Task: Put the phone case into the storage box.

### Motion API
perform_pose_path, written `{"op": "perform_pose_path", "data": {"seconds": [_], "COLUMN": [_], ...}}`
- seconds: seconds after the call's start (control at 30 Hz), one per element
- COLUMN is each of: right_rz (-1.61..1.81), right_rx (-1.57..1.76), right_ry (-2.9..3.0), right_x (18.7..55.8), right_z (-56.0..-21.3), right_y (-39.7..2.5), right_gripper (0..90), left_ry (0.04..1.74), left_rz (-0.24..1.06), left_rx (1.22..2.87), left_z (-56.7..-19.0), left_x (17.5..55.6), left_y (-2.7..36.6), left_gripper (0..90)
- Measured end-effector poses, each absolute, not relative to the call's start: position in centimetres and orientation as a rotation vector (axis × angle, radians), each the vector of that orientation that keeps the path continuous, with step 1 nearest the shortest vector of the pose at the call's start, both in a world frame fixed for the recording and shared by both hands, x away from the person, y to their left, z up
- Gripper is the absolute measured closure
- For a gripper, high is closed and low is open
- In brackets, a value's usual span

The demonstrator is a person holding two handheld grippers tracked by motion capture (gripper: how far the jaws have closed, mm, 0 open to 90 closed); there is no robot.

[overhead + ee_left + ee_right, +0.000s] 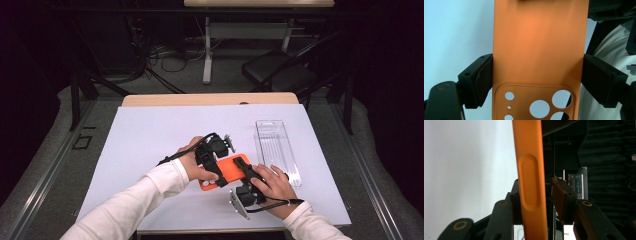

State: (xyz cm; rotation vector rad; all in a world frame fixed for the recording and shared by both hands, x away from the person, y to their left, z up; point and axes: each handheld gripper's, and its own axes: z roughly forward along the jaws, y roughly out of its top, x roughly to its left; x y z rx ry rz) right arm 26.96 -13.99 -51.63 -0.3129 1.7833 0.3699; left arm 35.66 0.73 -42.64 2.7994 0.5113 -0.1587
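The left gripper (536, 80) is clamping the orange phone case (539, 45) across its width, one pad pressing each long edge, with the camera cutouts lying nearest the fingers. The right gripper (534, 202) is straddling a side edge of the case: its left pad is touching the case, while its right pad is standing slightly off, so whether it is gripping cannot be told. The white table (150, 130) is lying open beyond both fingertips; a clear plastic tray (277, 150) is sitting just beyond the right hand (272, 182).

No legible text (anywhere)
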Motion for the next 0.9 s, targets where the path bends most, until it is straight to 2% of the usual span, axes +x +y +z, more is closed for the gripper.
{"op": "perform_pose_path", "data": {"seconds": [0.9], "right_rz": [0.331], "right_rx": [-0.339], "right_ry": [1.740], "right_x": [27.16], "right_z": [-51.92], "right_y": [-13.77], "right_gripper": [76.3], "left_ry": [0.511], "left_rz": [-0.190], "left_rx": [2.789], "left_z": [-42.75], "left_x": [35.71], "left_y": [0.70], "left_gripper": [15.8]}}
